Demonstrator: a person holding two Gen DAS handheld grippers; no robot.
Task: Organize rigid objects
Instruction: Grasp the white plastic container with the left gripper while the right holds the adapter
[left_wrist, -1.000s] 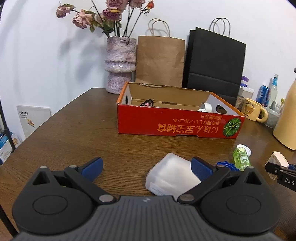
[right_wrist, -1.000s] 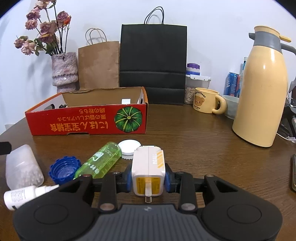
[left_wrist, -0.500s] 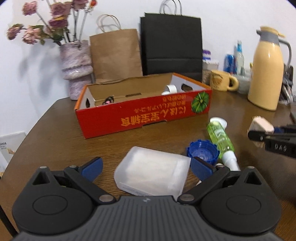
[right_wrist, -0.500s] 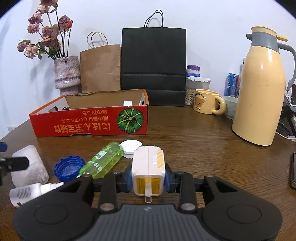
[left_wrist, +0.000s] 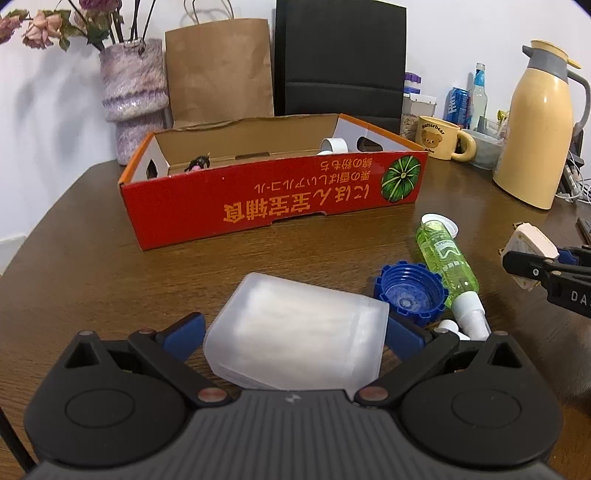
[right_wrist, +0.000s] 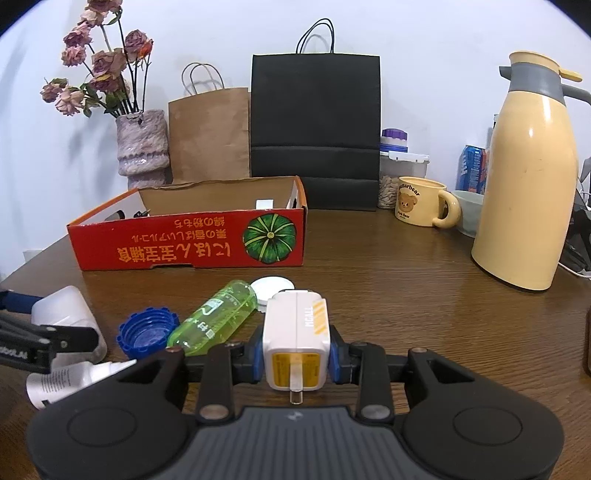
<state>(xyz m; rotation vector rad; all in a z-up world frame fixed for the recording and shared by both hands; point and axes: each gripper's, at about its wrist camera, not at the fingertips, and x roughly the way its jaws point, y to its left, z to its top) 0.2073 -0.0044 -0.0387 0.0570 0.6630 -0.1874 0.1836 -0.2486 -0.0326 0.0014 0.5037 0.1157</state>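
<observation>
white charger (right_wrist: 296, 341) between tight jaws

Home dining table (right_wrist: 406, 295) (flower vase (right_wrist: 142, 147), bear mug (right_wrist: 419, 201), thermos (right_wrist: 528, 177))

My left hand-held gripper (left_wrist: 295, 334) hides the frosted box's (left_wrist: 295, 332) near end. Inside the red carton (left_wrist: 273, 199), its front wall hides most of the contents.
</observation>
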